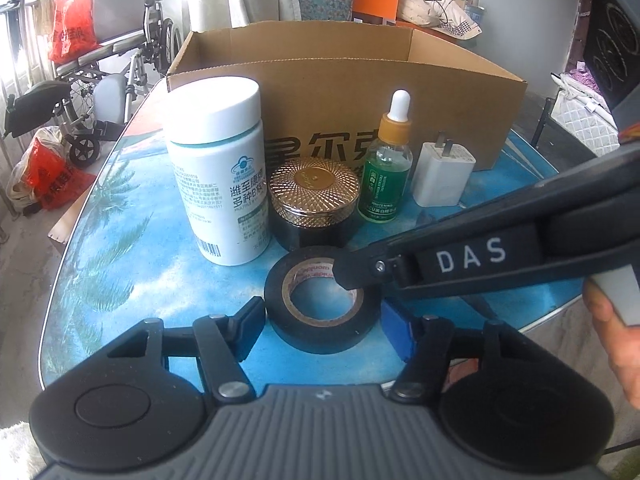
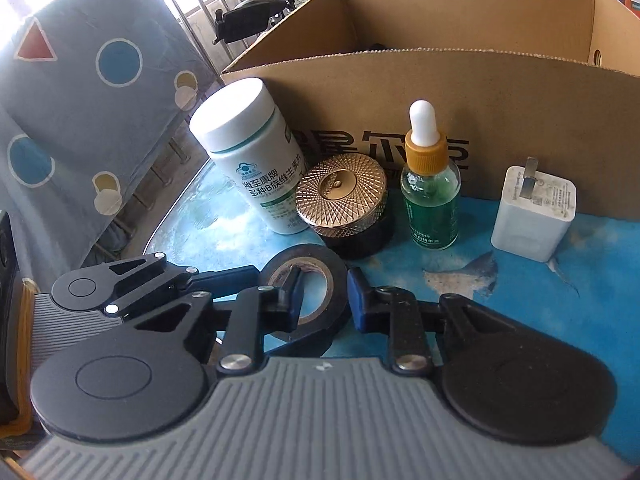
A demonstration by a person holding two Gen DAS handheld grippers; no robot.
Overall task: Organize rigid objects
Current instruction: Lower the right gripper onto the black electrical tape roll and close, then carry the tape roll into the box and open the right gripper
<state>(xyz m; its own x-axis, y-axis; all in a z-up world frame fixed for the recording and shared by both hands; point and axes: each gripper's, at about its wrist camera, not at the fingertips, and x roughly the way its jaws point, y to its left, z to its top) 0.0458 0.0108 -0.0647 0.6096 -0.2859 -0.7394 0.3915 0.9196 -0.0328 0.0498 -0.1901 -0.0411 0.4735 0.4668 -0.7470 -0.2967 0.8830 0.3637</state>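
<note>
A black tape roll (image 1: 320, 304) lies flat on the blue table. My left gripper (image 1: 324, 318) is open, its fingers on either side of the roll. My right gripper (image 2: 322, 296) is open around the roll's wall (image 2: 338, 280), one finger inside the hole and one outside; it shows in the left wrist view (image 1: 352, 276). Behind stand a white pill bottle (image 1: 218, 176), a gold-lidded black jar (image 1: 314, 200), a green dropper bottle (image 1: 390, 160) and a white charger (image 1: 442, 176). An open cardboard box (image 1: 344, 84) stands behind them.
The table's rounded edge (image 1: 60, 280) runs at the left. A wheelchair (image 1: 108, 60) and red bags (image 1: 48, 172) stand on the floor beyond it. A patterned grey cloth (image 2: 80, 100) hangs left in the right wrist view.
</note>
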